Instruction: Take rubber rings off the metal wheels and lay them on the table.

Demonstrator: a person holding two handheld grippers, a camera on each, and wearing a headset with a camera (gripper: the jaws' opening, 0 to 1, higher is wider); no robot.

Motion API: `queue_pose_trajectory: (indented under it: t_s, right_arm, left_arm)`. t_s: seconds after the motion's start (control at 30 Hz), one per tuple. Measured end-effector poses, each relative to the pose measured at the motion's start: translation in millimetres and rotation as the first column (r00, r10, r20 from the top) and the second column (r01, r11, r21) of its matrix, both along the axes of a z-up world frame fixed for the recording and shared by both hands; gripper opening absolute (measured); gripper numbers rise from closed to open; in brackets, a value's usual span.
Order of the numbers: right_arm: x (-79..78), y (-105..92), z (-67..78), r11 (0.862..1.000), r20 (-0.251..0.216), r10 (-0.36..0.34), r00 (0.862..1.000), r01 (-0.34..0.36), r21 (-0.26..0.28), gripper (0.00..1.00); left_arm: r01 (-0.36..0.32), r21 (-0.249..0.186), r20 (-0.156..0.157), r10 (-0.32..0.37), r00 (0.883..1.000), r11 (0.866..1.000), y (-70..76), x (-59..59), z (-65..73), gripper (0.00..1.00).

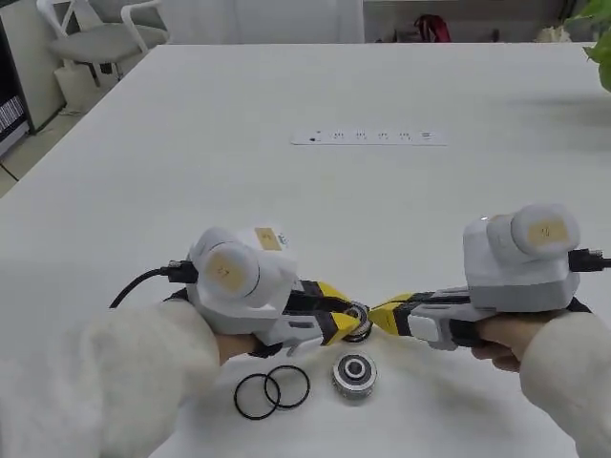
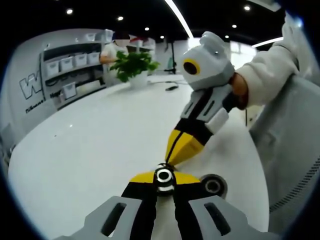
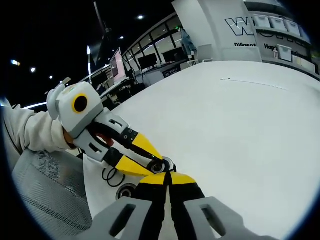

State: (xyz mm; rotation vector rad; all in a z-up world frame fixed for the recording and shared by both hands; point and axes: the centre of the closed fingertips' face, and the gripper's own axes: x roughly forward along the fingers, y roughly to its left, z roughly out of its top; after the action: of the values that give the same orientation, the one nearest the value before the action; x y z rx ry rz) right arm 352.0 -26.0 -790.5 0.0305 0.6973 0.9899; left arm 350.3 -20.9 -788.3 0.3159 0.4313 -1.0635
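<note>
Holds a small silver metal wheel point(image 1: 357, 321) point(image 2: 164, 176) point(image 3: 161, 165) clamped in left gripper point(image 1: 348, 324) point(image 2: 164, 181), just above white table point(image 1: 382, 191). Meets it with right gripper point(image 1: 382, 317) point(image 3: 167, 177), jaws pressed together, perhaps pinching its rim. Has two thin black rubber rings point(image 1: 272, 391) and a second metal wheel point(image 1: 354, 373) lying on the table close by.

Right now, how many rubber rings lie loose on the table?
2. Both rubber rings overlap on the table, left of the loose metal wheel. Another may sit hidden on the held wheel.

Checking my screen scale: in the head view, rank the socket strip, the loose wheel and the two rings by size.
1. Socket strip: largest, though farthest.
2. Rings and wheel: about alike across, lying close together, so I won't rank them.
</note>
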Motion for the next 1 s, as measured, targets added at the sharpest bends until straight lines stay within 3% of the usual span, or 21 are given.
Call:
queue_pose_trajectory:
  t_s: [1.0]
  right_arm:
    - [-1.3, 4.8, 3.9, 1.000, -0.007, 0.008, 1.000, -0.008, 0.018, 0.00]
  left_arm:
    - [-0.003, -0.007, 0.004, 0.003, 1.000, 1.000, 0.0, -0.2, 0.0, 0.13]
